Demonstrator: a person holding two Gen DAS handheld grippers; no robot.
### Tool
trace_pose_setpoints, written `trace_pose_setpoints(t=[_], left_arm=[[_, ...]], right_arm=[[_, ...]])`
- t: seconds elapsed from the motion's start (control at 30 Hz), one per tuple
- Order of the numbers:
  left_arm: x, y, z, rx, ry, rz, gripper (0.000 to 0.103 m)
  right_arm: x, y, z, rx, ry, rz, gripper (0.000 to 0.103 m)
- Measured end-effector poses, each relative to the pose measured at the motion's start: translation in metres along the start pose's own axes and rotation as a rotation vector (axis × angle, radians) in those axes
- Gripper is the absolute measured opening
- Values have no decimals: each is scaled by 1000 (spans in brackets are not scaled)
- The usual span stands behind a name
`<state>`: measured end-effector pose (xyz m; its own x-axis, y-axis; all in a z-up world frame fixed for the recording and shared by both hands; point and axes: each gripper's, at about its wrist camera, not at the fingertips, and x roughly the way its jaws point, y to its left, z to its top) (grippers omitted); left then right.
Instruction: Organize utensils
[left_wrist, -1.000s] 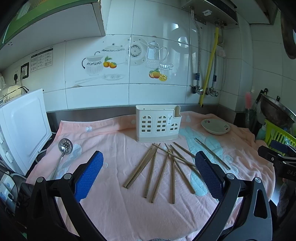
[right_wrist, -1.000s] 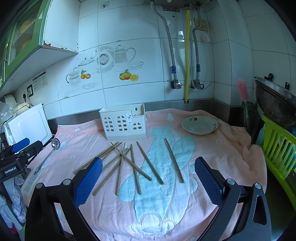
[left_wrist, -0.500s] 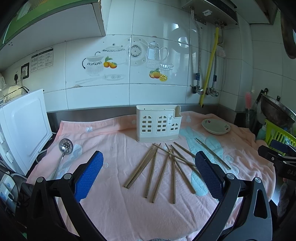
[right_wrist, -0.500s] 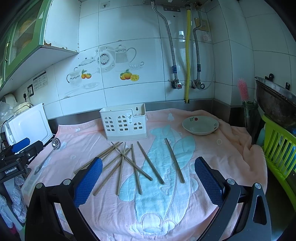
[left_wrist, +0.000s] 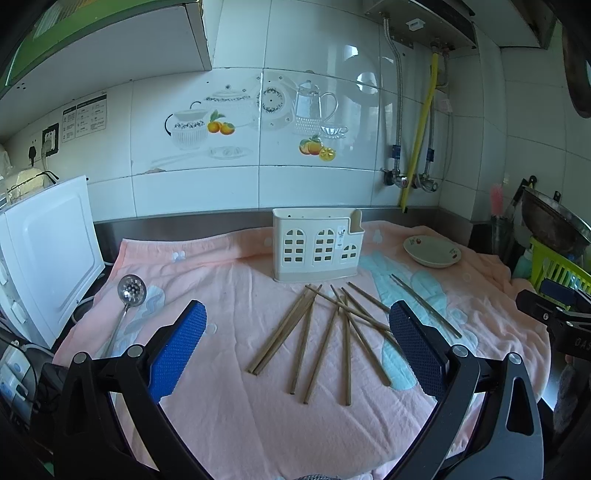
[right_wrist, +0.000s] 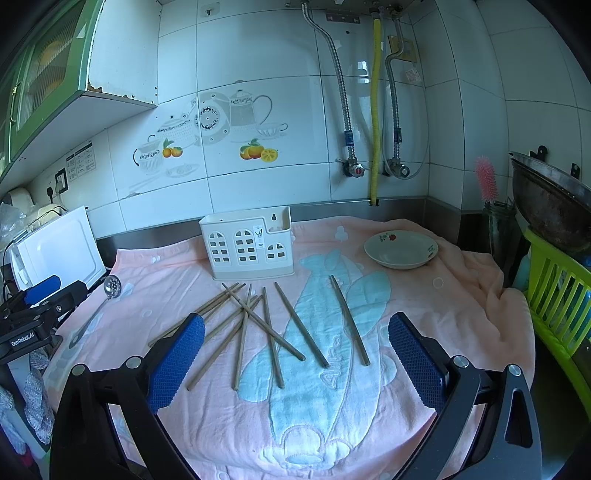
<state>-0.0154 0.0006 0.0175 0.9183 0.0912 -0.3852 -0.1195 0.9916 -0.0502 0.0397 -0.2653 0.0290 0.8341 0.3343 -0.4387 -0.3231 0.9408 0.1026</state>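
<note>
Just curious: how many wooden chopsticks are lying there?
10 wooden chopsticks, it seems: eight fanned, crossing before the white plastic holder, two paired rightward; overlaps may hide more.

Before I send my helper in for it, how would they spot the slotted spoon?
Find the pink towel covering the counter. At its left edge, beside the white appliance, lies the slotted spoon: shiny metal with a round holed bowl, unlike the wooden chopsticks.

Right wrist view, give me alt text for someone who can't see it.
Wooden chopsticks lie scattered on a pink towel before an empty white utensil holder. The open right gripper frames them; a bowl sits at right, a slotted ladle at left.
</note>
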Motion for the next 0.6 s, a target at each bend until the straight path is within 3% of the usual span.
trace_pose_setpoints(t=[0.6], left_arm=[[6, 2, -1, -15, 11, 3, 98]], right_arm=[[7, -2, 0, 0, 14, 17, 96]])
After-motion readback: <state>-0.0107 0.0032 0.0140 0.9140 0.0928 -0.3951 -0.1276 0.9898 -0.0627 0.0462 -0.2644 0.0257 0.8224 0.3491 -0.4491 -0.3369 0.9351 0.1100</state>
